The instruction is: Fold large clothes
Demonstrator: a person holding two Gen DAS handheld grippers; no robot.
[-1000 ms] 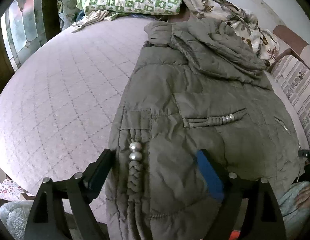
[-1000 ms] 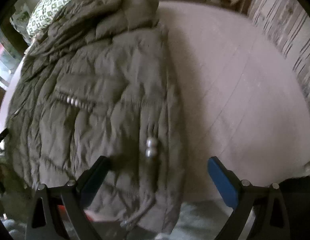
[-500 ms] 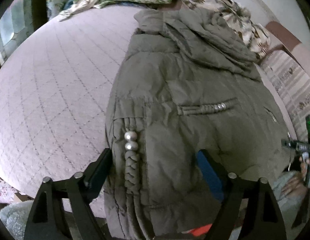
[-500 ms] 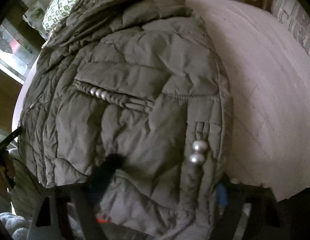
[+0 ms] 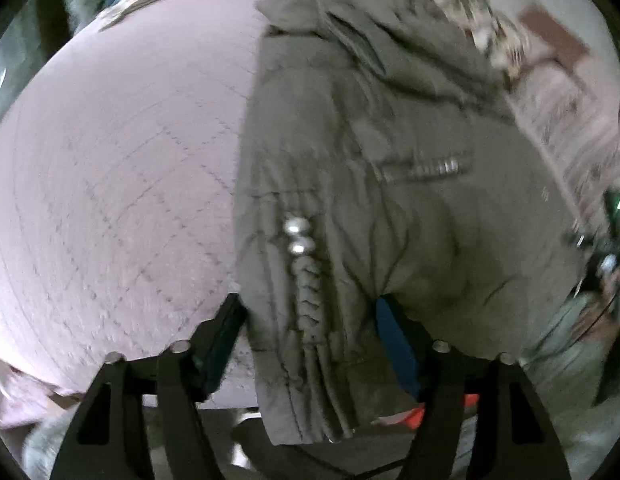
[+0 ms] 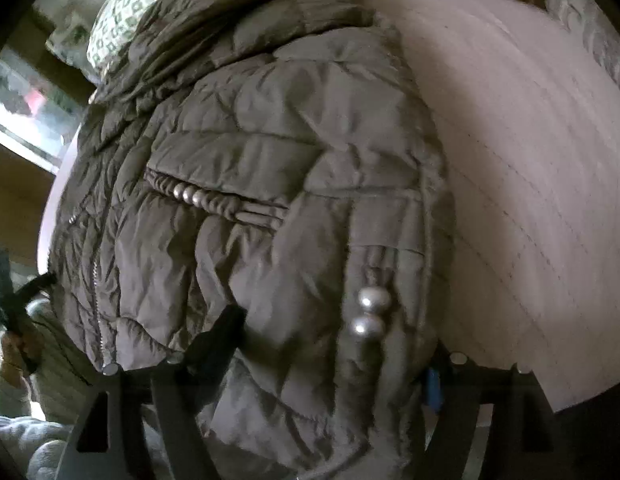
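Jacket (image 5: pixel 390 184), olive and puffy, is laid lengthwise on the pink quilted bed (image 5: pixel 109 184), hood toward the pillows (image 6: pixel 121 20), hem hanging past the near edge.

Left gripper (image 5: pixel 310 320): jaws spread wide, one finger at the jacket's left edge, the other partly hidden against padding; a hem corner with beaded trim (image 5: pixel 297 236) sits between them. No pinch is made yet.

Right gripper (image 6: pixel 334 344): jaws likewise parted, the other hem corner bulging between them and over the far finger. Contact with cloth is seen; a closed grip is not.

Risks, as judged:
- Slick, thick padding may be squeezed out of closing jaws, so only the outer shell is caught and the corner drops when lifted.
- Beads or braided cord may be clamped in place of fabric, giving a poor hold.
- Uneven grips on the two corners would skew the fold.

Room: open quilt is seen on both sides of the jacket. Pillows and bedding crowd the hood end, and the hem overhangs the near edge, so little margin is left there.
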